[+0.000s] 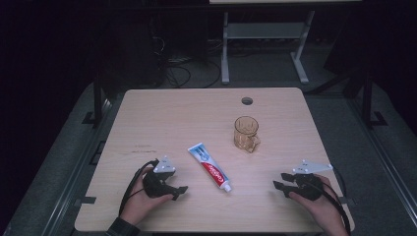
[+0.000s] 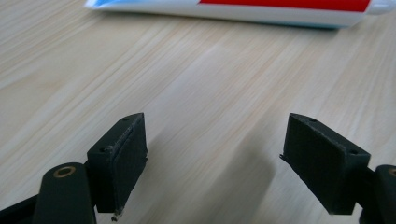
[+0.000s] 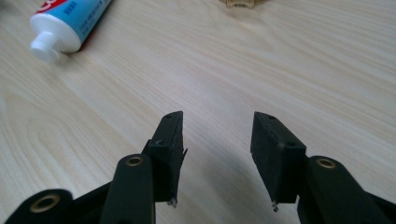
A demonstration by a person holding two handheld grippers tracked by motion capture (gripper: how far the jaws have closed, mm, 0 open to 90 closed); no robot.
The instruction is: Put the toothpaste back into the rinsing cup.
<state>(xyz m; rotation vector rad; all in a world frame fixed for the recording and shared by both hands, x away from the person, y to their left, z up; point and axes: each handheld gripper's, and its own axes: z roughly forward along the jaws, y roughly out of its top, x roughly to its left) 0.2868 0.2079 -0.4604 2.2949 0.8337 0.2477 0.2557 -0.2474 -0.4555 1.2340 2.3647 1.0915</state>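
Observation:
A white, red and blue toothpaste tube lies flat near the middle of the wooden table, its cap toward the front. An amber glass mug stands upright behind it to the right. My left gripper rests low at the front left, pointing at the tube, open with nothing between its jaws. In the left gripper view the tube lies across the top, apart from the jaws. My right gripper sits at the front right, open and empty. In the right gripper view the tube's cap end is at top left.
A round cable hole sits near the table's far edge. Beyond the table stand a white desk frame and cables on the dark floor. Bare wood separates the two grippers along the front edge.

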